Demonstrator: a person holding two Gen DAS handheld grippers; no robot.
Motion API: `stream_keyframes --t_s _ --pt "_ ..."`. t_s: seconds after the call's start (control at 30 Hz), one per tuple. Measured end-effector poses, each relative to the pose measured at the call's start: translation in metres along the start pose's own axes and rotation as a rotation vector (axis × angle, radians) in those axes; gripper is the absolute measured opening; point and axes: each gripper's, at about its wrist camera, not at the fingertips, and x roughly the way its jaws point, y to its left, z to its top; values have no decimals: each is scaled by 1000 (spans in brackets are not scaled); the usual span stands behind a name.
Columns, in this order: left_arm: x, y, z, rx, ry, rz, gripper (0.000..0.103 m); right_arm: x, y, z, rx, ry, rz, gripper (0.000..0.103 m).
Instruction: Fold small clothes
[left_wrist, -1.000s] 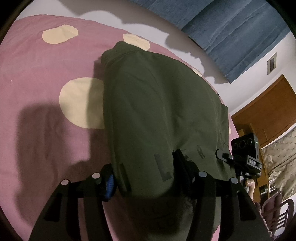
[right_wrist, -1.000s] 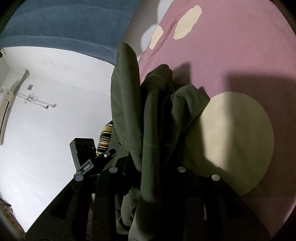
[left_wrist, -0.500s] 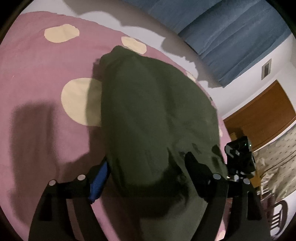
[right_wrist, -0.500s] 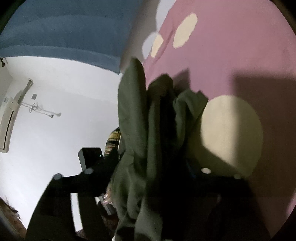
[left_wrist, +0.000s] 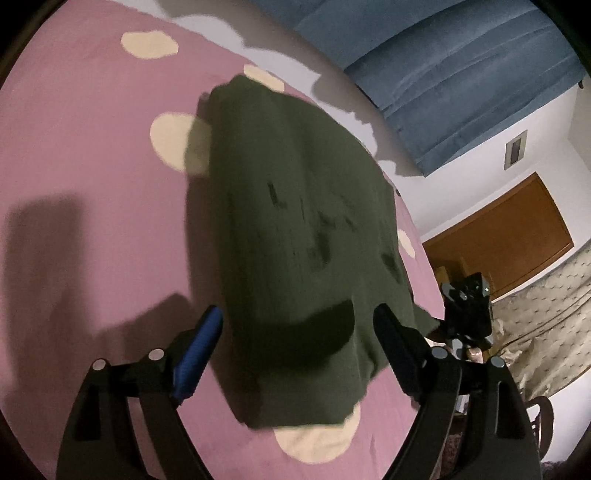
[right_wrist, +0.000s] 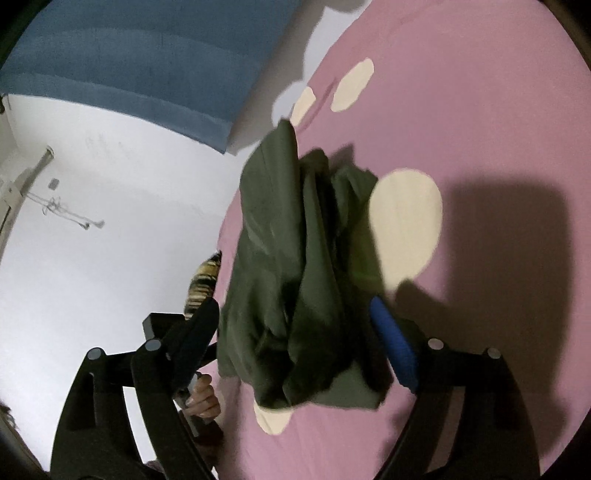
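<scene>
- The dark green garment (left_wrist: 295, 236) lies in a folded heap on the pink bed cover (left_wrist: 92, 229), partly over a cream spot (left_wrist: 173, 144)
- Left gripper (left_wrist: 299, 332): jaws have just been opening and stand wide; the garment's near edge lies between them, not pinched
- Right gripper (right_wrist: 295, 325): jaws likewise just opened, wide apart, either side of the garment's bunched end (right_wrist: 295, 258); nothing gripped

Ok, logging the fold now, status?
Left tool and right tool open, jaws just opened, off the cloth. Green garment lying folded on pink bedspread. Nothing in the way.
</scene>
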Motion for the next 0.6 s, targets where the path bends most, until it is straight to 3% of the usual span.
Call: stream_keyframes --t_s 0.17,0.3,0.33,0.37,0.43,0.47,0.6 --pt "15 -1 -12 -35 47 7 83 7 -9 -16 9 26 -3 84" --pt "25 -10 -14 18 67 63 79 17 -1 -22 -26 58 2 82" --pt "26 -11 -14 28 68 82 75 19 2 -23 -43 60 -28 70" --pt "26 -12 -13 28 69 88 72 22 3 -24 -59 72 -54 49" --pt "26 -10 -11 20 70 91 69 26 1 -27 -67 102 -79 33" --pt "25 -8 -14 21 72 92 67 25 -2 -28 -59 105 -71 26" --pt "27 -11 -16 50 70 108 65 27 -7 -27 -44 105 -51 22"
